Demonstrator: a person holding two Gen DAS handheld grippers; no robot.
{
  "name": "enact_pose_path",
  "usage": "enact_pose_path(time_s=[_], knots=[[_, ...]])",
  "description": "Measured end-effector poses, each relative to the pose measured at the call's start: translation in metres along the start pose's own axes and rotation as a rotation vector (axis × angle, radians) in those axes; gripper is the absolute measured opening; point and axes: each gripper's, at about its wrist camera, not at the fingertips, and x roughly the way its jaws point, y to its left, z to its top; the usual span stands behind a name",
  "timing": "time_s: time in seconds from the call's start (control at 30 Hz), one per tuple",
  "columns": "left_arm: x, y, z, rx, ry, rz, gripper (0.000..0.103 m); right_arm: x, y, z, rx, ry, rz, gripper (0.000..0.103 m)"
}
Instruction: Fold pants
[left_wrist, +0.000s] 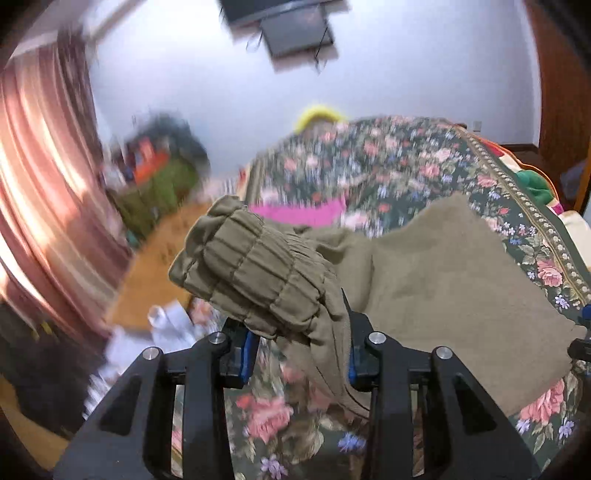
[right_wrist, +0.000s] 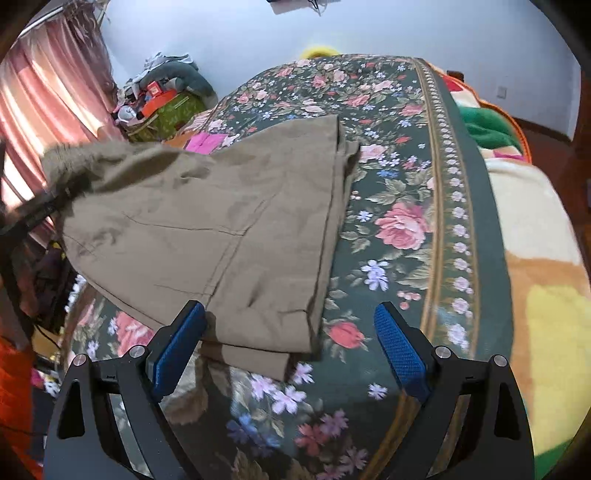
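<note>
Khaki pants (right_wrist: 207, 229) lie partly folded on the floral bedspread (right_wrist: 399, 229), elastic waistband (left_wrist: 251, 269) lifted off the bed at left. Left gripper (left_wrist: 299, 354) pinches the waistband fabric. Right gripper (right_wrist: 291, 354) is spread wide, hovering just above the pants' near folded edge. Bare bedspread to the right.

no legible text, label, brand or number on anything

Olive-tan pants (right_wrist: 207, 229), folded on the floral bedspread, ribbed elastic waistband (left_wrist: 255, 273) (bunched) lifted off it
</note>
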Motion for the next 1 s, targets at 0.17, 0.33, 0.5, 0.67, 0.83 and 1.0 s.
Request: enact_pose_path(time_s=[0.17, 0.33, 0.5, 0.67, 0.83, 1.0], knots=[[-0.016, -0.030, 0.027, 0.043, -0.066, -0.083, 0.030, 0.007, -0.009, -0.004, 0.046, 0.012, 0.020, 0.090], [-0.018, -0.053, 0.045, 0.021, -0.042, -0.255, 0.025, 0.007, -0.009, -0.005, 0.040, 0.006, 0.022, 0.090], [-0.017, -0.076, 0.053, -0.012, 0.029, -0.453, 0.023, 0.008, -0.012, -0.007, 0.049, 0.002, 0.037, 0.091], [-0.009, -0.100, 0.051, -0.019, 0.120, -0.587, 0.023, 0.009, -0.014, -0.007, 0.049, 0.001, 0.047, 0.091], [-0.001, -0.123, 0.040, 0.003, 0.198, -0.661, 0.023, 0.009, -0.016, -0.006, 0.050, -0.001, 0.053, 0.091], [0.003, -0.136, 0.033, 0.054, 0.274, -0.670, 0.027, 0.009, -0.016, -0.007, 0.050, -0.002, 0.052, 0.091]])
